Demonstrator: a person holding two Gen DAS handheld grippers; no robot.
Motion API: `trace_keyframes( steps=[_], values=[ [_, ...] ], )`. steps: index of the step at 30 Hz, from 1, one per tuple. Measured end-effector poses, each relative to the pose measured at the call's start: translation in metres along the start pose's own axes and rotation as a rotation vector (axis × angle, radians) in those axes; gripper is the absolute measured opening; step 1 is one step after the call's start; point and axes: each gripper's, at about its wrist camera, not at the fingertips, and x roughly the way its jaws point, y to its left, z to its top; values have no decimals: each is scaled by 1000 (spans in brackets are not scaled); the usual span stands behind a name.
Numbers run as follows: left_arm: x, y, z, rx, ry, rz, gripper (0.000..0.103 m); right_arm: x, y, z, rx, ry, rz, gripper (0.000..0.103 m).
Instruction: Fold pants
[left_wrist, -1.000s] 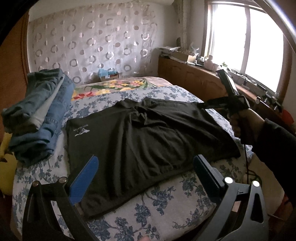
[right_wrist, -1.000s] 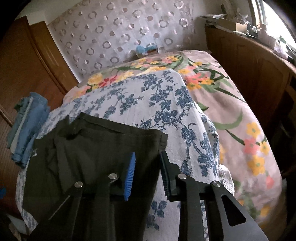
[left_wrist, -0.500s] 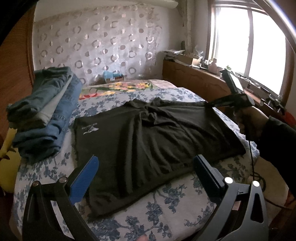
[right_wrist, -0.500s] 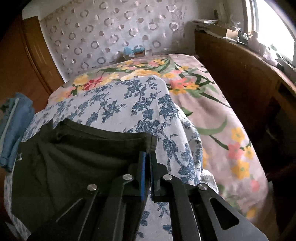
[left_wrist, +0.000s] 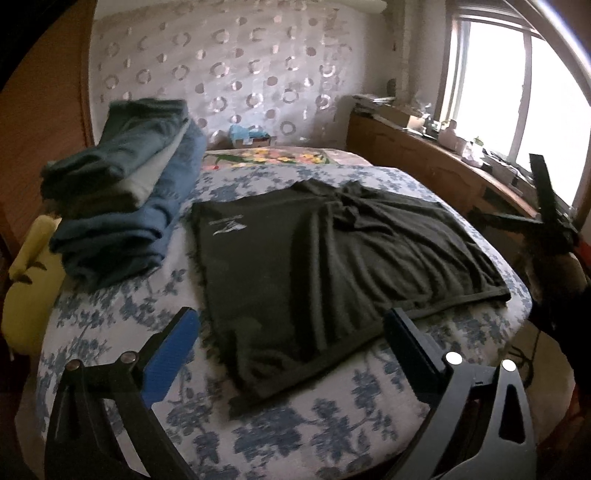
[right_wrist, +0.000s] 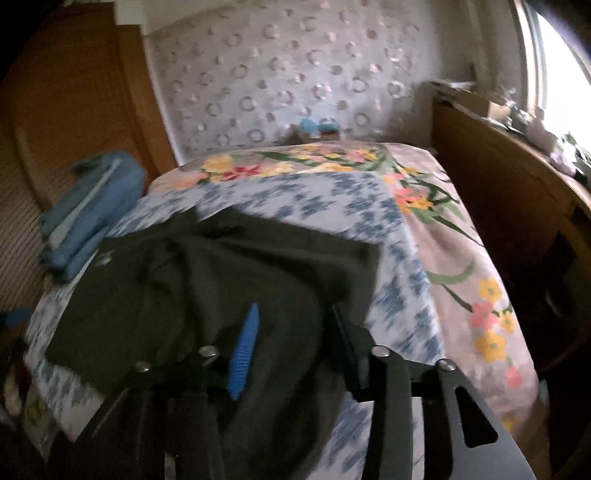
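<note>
A bed (left_wrist: 295, 424) with a blue-flowered sheet carries dark pants (left_wrist: 332, 266) spread flat, a stack of about 3 folded jeans (left_wrist: 122, 206) beside them, apart.

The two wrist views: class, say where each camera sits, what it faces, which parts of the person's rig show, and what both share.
Left wrist: on the left gripper, open, facing the dark pants; the right gripper shows at right.
Right wrist: on the right gripper, jaws just opened, above the pants' edge.
Shared: pants, folded jeans, floral bedspread.
</note>
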Motion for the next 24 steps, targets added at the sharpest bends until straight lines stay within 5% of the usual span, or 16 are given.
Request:
trace_keyframes(
  steps=[8, 24],
  values=[
    [2, 22, -17, -42, 27, 27, 91, -20, 38, -42, -93, -22, 31, 66],
    [10, 33, -47, -78, 82, 31, 61, -31, 68, -62, -123, -15, 35, 67]
  ],
)
